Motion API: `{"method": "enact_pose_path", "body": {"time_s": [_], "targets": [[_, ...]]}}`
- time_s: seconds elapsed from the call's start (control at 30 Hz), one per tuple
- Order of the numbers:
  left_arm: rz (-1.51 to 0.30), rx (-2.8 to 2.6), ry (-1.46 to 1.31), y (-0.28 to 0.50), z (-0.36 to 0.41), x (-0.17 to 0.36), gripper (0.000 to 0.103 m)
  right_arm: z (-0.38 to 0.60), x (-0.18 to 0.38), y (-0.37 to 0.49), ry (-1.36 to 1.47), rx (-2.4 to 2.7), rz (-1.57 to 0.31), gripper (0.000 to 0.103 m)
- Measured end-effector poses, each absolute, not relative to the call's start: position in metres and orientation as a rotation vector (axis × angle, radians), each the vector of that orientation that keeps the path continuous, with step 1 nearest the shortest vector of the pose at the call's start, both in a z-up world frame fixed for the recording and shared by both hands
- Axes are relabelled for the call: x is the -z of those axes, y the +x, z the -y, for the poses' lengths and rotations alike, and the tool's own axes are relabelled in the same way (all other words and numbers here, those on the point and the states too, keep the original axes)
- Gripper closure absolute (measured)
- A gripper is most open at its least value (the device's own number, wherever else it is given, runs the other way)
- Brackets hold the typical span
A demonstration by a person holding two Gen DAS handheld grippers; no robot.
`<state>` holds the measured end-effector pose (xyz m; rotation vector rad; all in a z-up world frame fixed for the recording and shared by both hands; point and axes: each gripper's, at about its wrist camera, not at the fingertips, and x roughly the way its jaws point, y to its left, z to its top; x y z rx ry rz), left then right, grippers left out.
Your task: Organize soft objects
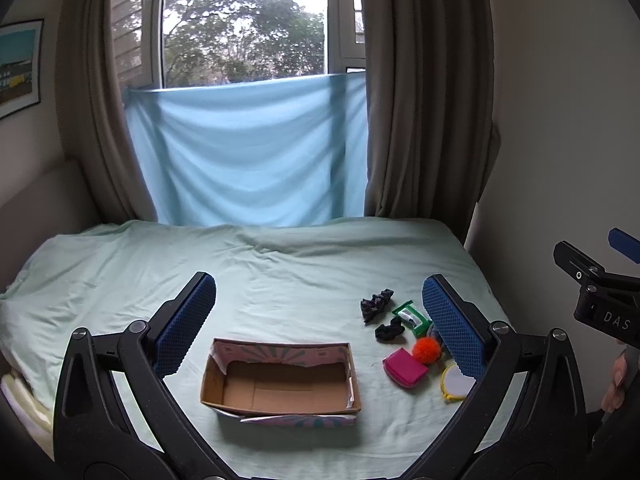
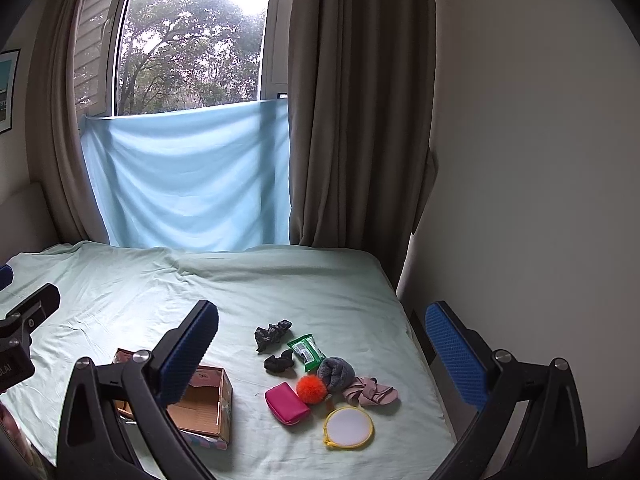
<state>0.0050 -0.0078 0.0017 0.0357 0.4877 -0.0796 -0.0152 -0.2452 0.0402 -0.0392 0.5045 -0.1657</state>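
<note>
While both hand-held grippers hover over the bed with jaws spread wide and nothing between them, the soft things lie in a loose cluster on the pale green sheet. The left hand-held gripper frames the open cardboard box, which sits below and between its fingers. To the box's right lie two dark scrunchies, a green packet, a grey fluffy piece, an orange pom-pom, a pink pouch, a pink cloth and a round yellow-rimmed pad. This cluster lies between the fingers of the right hand-held gripper, well below them.
</note>
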Motion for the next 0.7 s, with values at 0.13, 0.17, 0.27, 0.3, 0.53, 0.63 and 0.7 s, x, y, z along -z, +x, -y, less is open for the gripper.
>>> {"method": "enact_pose_path", "body": {"time_s": [0.13, 0.17, 0.27, 0.3, 0.53, 0.63, 0.7], "targets": [[-0.488, 0.084, 0.033, 0.0047, 0.0063, -0.0025, 0.001, 0.2445, -0.0403, -0.0146, -0.039, 0.167, -0.505, 0.0], [-0.488, 0.085, 0.034, 0.0046, 0.0063, -0.0025, 0.001, 0.2446, -0.0405, -0.0144, -0.04, 0.167, -0.505, 0.0], [-0.49, 0.086, 0.033, 0.0051, 0.0046, -0.0025, 0.001, 0.2447, -0.0409, -0.0144, -0.041, 0.167, -0.505, 0.0], [-0.49, 0.086, 0.032, 0.0053, 0.0037, -0.0027, 0.001, 0.2446, -0.0411, -0.0143, -0.04, 0.168, -0.504, 0.0], [-0.493, 0.086, 0.026, 0.0073, 0.0011, -0.0036, 0.001, 0.2428, -0.0414, -0.0117, -0.038, 0.171, -0.508, 0.0], [-0.493, 0.088, 0.026, 0.0076, 0.0006, -0.0037, 0.001, 0.2433, -0.0412, -0.0118, -0.04, 0.171, -0.509, 0.0], [-0.493, 0.087, 0.026, 0.0076, 0.0009, -0.0034, 0.001, 0.2426, -0.0414, -0.0118, -0.041, 0.172, -0.509, 0.0]]}}
